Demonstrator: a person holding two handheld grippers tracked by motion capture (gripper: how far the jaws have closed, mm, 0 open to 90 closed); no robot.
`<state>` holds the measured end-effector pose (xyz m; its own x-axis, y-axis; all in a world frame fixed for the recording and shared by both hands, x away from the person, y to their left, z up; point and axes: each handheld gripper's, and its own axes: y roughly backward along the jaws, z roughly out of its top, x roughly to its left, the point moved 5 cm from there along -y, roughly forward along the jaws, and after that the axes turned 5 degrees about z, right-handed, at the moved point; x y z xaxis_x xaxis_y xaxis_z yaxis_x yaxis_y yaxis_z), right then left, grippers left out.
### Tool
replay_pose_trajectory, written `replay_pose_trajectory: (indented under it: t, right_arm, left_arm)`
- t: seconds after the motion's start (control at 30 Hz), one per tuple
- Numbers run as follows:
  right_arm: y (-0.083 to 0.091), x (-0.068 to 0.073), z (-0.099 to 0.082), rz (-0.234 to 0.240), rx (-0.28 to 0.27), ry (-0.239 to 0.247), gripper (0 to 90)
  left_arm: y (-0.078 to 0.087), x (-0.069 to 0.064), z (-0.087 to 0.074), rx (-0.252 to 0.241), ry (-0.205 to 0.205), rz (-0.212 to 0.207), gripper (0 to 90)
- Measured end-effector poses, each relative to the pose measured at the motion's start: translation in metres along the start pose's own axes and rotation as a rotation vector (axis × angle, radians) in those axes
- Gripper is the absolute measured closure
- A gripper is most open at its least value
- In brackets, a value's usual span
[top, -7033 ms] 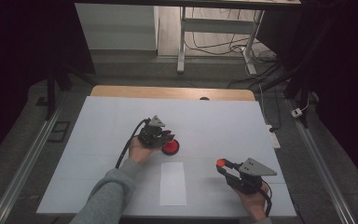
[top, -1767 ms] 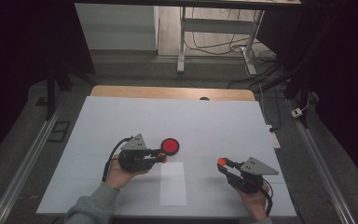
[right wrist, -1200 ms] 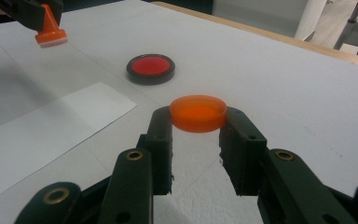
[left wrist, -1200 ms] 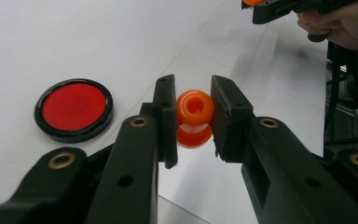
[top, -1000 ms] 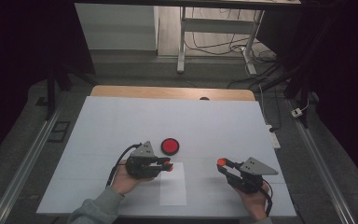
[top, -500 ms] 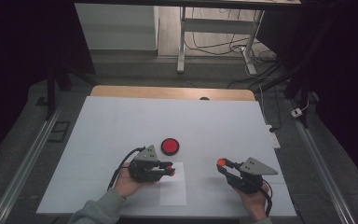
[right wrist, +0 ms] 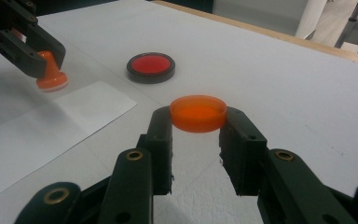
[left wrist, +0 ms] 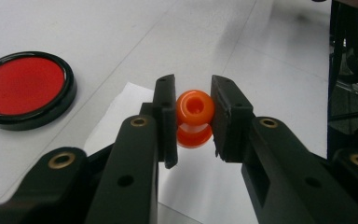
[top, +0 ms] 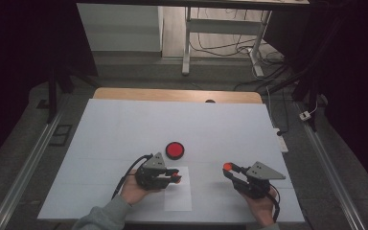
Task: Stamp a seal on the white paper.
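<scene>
My left gripper [top: 174, 177] is shut on a small orange stamp [left wrist: 194, 116] by its knob, with the base pointing down. The stamp [right wrist: 51, 77] sits low over the far end of a white paper sheet [top: 178, 195]; I cannot tell if it touches. A round red ink pad [top: 175, 150] in a black case lies just beyond the sheet, also seen as the ink pad [left wrist: 23, 88] to the left of the jaws. My right gripper [top: 228, 168] stays to the right of the sheet, shut on a flat orange round lid [right wrist: 198, 113] held above the table.
The white table top [top: 124, 124] spreads wide around both hands, with a wooden strip [top: 172, 95] along its far edge. Metal rails run along both sides, and table legs and cables lie on the floor beyond.
The left gripper left the ink pad with the stamp, drew back toward the person, then slid right to the paper's far end. The right gripper kept still with the lid.
</scene>
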<state>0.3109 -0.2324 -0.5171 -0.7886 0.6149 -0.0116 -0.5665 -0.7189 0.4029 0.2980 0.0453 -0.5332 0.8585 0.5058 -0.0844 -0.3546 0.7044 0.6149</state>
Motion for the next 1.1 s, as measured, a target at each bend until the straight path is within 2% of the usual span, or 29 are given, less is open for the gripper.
replay_pose_trajectory:
  t: [0.37,1.1]
  right_arm:
    - [0.0,0.0,0.0,-0.001,0.0,0.001,65.3]
    - [-0.001,0.0,0.0,0.001,0.003,0.003,65.3]
  left_arm:
    - [-0.01,-0.003,-0.007,0.042,-0.021,0.009,72.0]
    - [-0.018,-0.003,-0.013,0.07,-0.032,0.029,72.0]
